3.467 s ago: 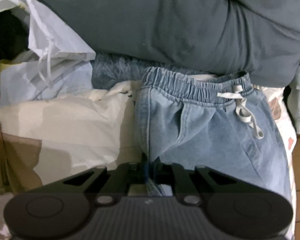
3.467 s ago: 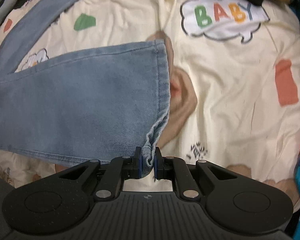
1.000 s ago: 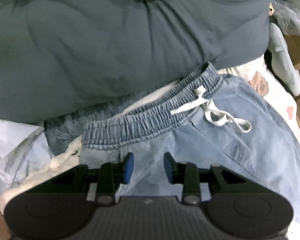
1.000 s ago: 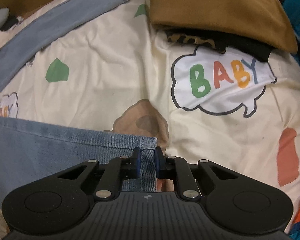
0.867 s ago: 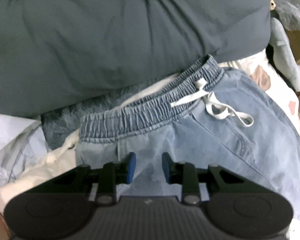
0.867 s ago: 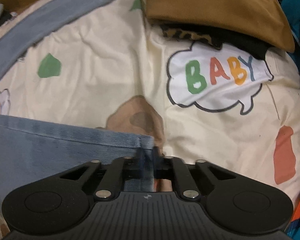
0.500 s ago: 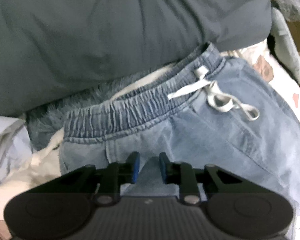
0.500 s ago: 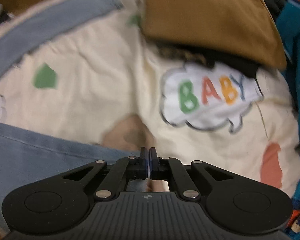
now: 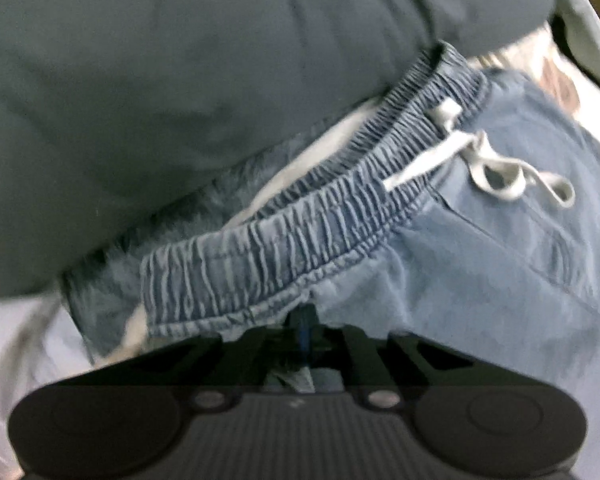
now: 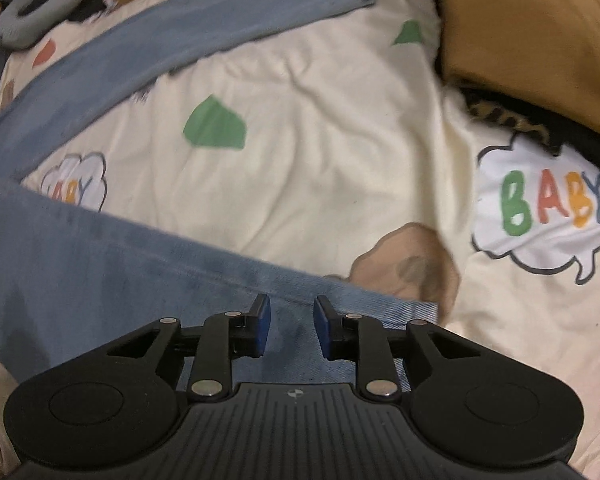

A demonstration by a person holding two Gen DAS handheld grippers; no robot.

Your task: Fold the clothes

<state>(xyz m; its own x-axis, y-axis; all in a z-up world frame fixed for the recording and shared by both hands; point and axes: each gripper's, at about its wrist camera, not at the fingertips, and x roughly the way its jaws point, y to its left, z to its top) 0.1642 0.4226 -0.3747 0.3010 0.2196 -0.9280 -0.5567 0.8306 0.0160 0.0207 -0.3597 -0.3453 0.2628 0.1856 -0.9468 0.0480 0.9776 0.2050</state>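
While spread across a cream patterned bedsheet (image 10: 340,140), light-blue denim trousers (image 9: 480,280) held at the waist by left gripper (image 9: 305,328), fingers pressed together on a pinch of cloth just below the elastic waistband (image 9: 284,248). White drawstring (image 9: 496,168) looped to the right of that pinch, resting on the front of the trousers. Dark grey bedding (image 9: 180,80) bulging at the far side, touching the waistband's far edge. Left view blurred. At the leg end, right gripper (image 10: 291,326) spread wide above the near trouser leg (image 10: 120,280), blue pads (image 10: 262,322) apart and clasping nothing, hem corner just to the right of the fingers. Other trouser leg (image 10: 180,36) stretched diagonally toward the far side, well apart from the gripper. Mustard-brown cushion (image 10: 532,32) at far right, over a "BABY" cloud print (image 10: 540,208).
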